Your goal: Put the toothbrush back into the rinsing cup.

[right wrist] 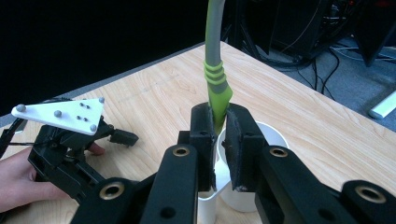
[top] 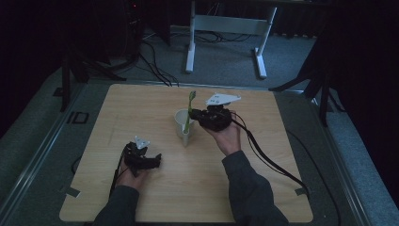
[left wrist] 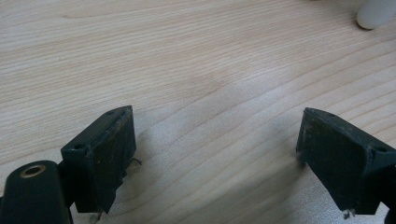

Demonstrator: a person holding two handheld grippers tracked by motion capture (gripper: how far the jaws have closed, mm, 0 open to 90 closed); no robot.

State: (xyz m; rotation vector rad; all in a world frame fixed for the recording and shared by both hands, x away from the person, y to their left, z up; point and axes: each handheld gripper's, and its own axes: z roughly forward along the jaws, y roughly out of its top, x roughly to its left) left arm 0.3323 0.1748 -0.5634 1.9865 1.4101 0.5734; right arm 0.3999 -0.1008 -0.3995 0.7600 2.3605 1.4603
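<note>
- The green-and-grey utensil [right wrist: 217, 88] stands nearly upright, its green lower part pinched between the right gripper's [right wrist: 219, 140] jaws and its grey handle rising above them; its working end is hidden, so I cannot tell what kind of tool it is.
- Directly below those jaws sits the white cup [right wrist: 275, 135], so the step looks like lowering the utensil into it.
- To do it well: keep the shaft vertical, centre it over the cup's mouth, descend slowly so the tip does not catch the rim, and let go only once it rests inside.
- In the high view the right hand [top: 229, 136] reaches in from the cup's right, forearm angled across the wooden table [top: 141, 202].
- The left gripper [top: 157, 160] lies low on the table, near the person, well apart from the cup, its jaws spread wide with bare wood between them.
</note>
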